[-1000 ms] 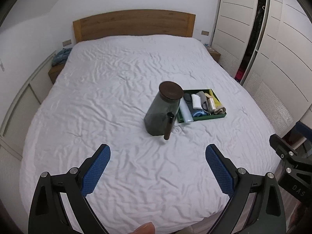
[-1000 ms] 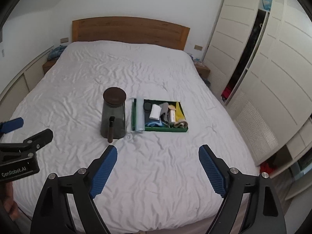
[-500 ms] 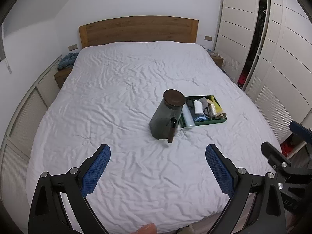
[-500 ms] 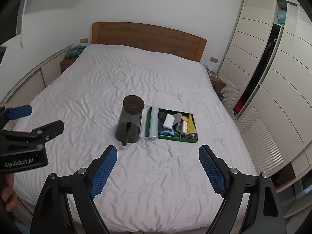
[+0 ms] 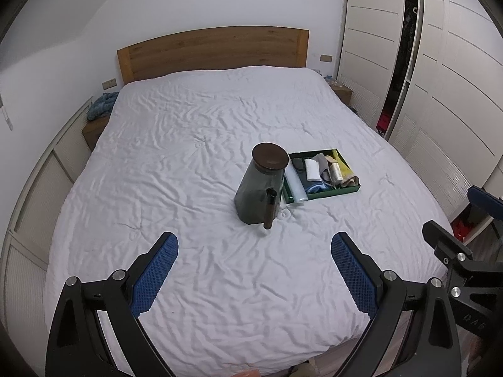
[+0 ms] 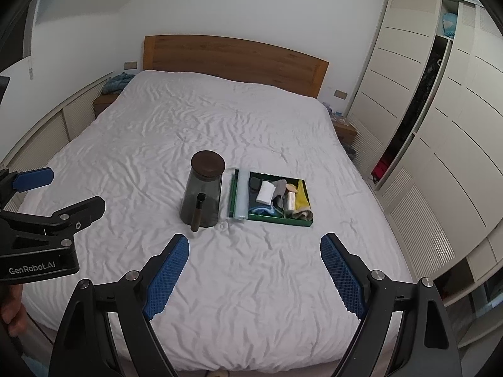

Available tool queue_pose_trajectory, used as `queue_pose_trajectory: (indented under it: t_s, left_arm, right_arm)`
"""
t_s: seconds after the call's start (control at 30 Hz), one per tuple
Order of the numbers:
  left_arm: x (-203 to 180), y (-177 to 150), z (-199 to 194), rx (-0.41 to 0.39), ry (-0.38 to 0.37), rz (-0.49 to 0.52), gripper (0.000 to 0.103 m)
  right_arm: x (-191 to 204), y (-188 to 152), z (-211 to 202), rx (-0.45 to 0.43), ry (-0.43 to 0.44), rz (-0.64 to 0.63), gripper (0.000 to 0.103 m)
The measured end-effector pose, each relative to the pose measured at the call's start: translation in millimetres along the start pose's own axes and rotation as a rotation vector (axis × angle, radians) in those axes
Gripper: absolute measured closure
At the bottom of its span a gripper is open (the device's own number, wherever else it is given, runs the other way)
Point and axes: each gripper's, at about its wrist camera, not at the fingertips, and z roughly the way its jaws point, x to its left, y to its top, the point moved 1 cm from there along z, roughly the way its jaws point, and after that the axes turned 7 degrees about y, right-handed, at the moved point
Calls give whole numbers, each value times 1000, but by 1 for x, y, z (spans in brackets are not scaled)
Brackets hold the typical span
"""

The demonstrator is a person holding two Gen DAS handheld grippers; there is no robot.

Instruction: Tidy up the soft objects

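1. A shallow green rectangular tray [image 6: 276,220] lies on the white rumpled bed [image 6: 195,125], near the middle and toward its right side
2. Inside the tray sits a loose jumble of small soft things: a folded white cloth [image 6: 265,191], a grey crumpled cloth [image 6: 279,187], a yellow cloth [image 6: 302,196] along the right wall, a blue piece [image 6: 259,210] at the near edge and a dark item [image 6: 254,183] at the far left corner; they overlap, and what lies underneath cannot be made out
3. A pale translucent blue roll [image 6: 241,196] lies just beside the tray's left wall, its long axis running from the near edge toward the wooden headboard [image 6: 235,59]
4. Left of the roll stands a smoky grey glass jar with a round dark brown lid [image 6: 204,191], upright; its contents cannot be told
5. A slim dark cylinder [image 6: 197,212] stands in front of the jar
6. The left hand-held gripper [image 5: 253,278] hovers over the bed's near end, blue pads spread apart, gripping nothing
7. The right hand-held gripper [image 6: 254,275] is likewise spread wide over bare sheet, well short of the tray
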Motion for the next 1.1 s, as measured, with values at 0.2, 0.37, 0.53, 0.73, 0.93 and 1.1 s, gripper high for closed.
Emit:
queue_pose_trajectory:
  t_s: [0.2, 0.37, 0.53, 0.73, 0.93, 1.1]
  left_arm:
    - [-1, -1, -2, -3, -2, 19, 7]
    - [-1, -1, -6, -7, -2, 38, 7]
    - [-1, -1, -8, -10, 2, 46, 7]
    - [2, -2, -8, -10, 7, 50, 7]
    - [4, -3, -8, -9, 8, 49, 7]
    - [5, -2, -9, -6, 3, 52, 7]
  right_arm:
    - [-2, 0, 0, 1, 1, 2, 16]
    - [-3, 0, 1, 0, 8, 8, 16]
    - [-2, 0, 2, 5, 19, 14, 16]
    - [0, 1, 4, 12, 26, 18, 16]
    - [0, 1, 5, 13, 26, 18, 16]
    - [2, -1, 6, 17, 23, 16, 16]
